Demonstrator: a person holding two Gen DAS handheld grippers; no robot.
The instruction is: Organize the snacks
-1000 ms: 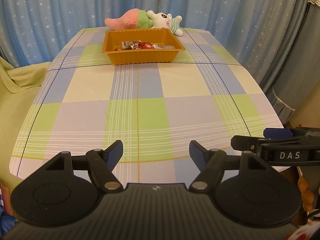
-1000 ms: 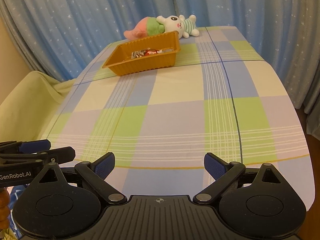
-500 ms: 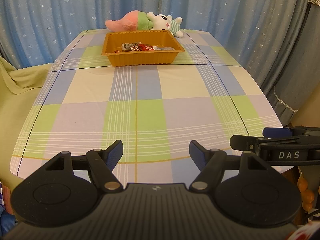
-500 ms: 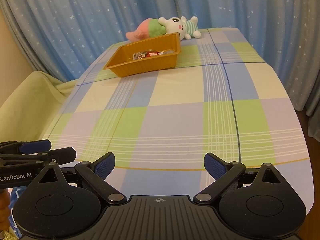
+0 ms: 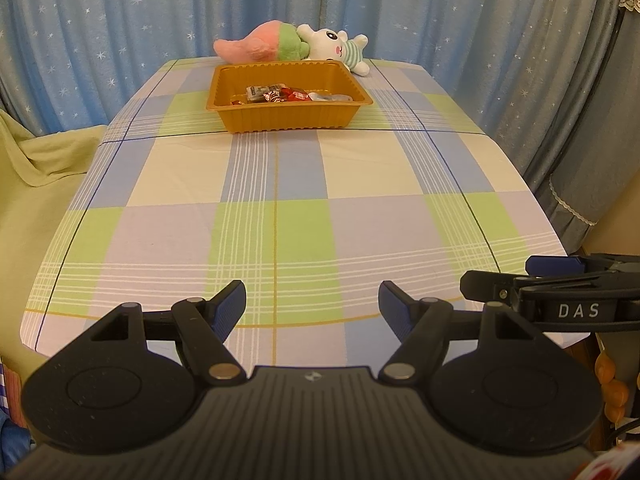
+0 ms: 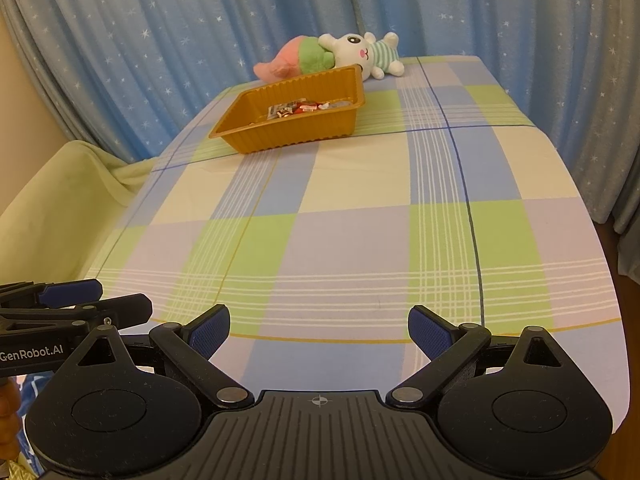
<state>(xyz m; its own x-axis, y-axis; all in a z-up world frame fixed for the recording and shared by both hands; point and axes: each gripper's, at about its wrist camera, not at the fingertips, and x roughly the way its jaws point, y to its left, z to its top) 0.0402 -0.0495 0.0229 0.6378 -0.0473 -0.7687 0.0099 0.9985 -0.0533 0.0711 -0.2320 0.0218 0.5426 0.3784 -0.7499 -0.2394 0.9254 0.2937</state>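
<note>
An orange plastic tray stands at the far end of the checked table and holds several wrapped snacks. My left gripper is open and empty over the table's near edge. My right gripper is open and empty, also at the near edge. Each gripper shows side-on in the other's view: the right one at the right edge, the left one at the left edge. Both are far from the tray.
A plush rabbit and a pink-green plush lie behind the tray. Blue star curtains hang behind the table. A pale green cloth-covered seat stands left of the table.
Both grippers have drawn back a little and risen slightly, so the tray looks farther off and lower in both views. Both stay open and empty.
</note>
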